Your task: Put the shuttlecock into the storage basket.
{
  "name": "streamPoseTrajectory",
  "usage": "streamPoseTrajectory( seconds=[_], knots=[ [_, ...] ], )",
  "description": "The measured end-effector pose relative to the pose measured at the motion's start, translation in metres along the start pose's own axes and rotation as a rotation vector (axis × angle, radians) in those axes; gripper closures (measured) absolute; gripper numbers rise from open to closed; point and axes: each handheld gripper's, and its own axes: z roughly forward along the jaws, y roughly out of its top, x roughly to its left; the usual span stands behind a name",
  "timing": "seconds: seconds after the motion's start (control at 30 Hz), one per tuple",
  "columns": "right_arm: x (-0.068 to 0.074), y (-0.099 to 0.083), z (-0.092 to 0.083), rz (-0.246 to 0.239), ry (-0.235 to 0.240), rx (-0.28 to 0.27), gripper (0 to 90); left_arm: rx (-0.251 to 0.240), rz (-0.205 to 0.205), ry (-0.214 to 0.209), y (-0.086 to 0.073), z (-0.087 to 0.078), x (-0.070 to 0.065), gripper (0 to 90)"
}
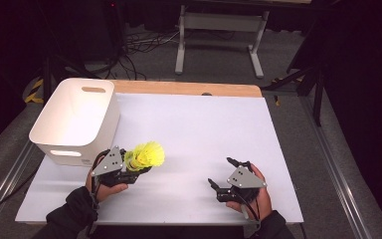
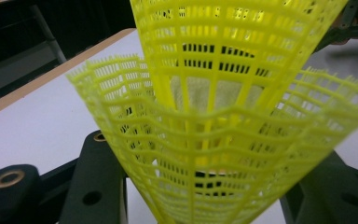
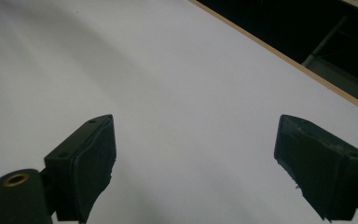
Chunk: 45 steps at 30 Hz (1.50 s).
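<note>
Looks like a lab/test bay from my feed: dark curtained surround, grey carpet floor (image 1: 219, 69), cable tangle (image 1: 139, 42) on it, white-topped bench (image 1: 204, 134), grey metal stand legs (image 1: 219, 35) behind, black tripod legs (image 1: 303, 79) at right.

Yellow shuttlecocks (image 2: 223, 140) between black jaws

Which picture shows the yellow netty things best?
The left gripper view: the yellow shuttlecocks sit right before the camera, two mesh skirts nested, between that gripper's jaws. The high view shows them small, as a yellow bunch at the left gripper, beside the white bin.
</note>
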Motion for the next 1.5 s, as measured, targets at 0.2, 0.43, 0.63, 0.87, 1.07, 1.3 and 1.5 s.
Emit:
streamPoseTrajectory(
  seconds=[0.2,0.43,0.63,0.87,1.07,1.3,1.5],
  knots=[
    [0.0,0.0,0.0,-0.005,-0.002,-0.003,13.7,-0.014,0.003,0.015,0.001,-0.004,0.002,51.7],
    [-0.001,0.0,0.0,0.006,-0.008,-0.01,13.1,-0.023,0.0,0.025,0.003,-0.009,0.004,51.8],
    [-0.002,0.0,0.001,0.009,-0.013,-0.013,13.0,-0.032,0.003,0.038,0.005,-0.014,0.006,51.8],
    [-0.003,-0.001,0.0,0.015,-0.02,-0.013,12.8,-0.037,-0.011,0.044,0.005,-0.018,0.009,51.9],
    [-0.004,-0.001,0.0,0.021,-0.02,-0.014,12.7,-0.041,-0.007,0.066,0.005,-0.023,0.013,51.9],
    [-0.004,0.0,-0.001,0.023,-0.02,-0.019,12.7,-0.05,-0.007,0.073,0.006,-0.026,0.013,52.1],
    [-0.004,0.0,-0.001,0.022,-0.021,-0.02,12.7,-0.056,-0.015,0.076,0.007,-0.027,0.014,52.3]
  ],
)
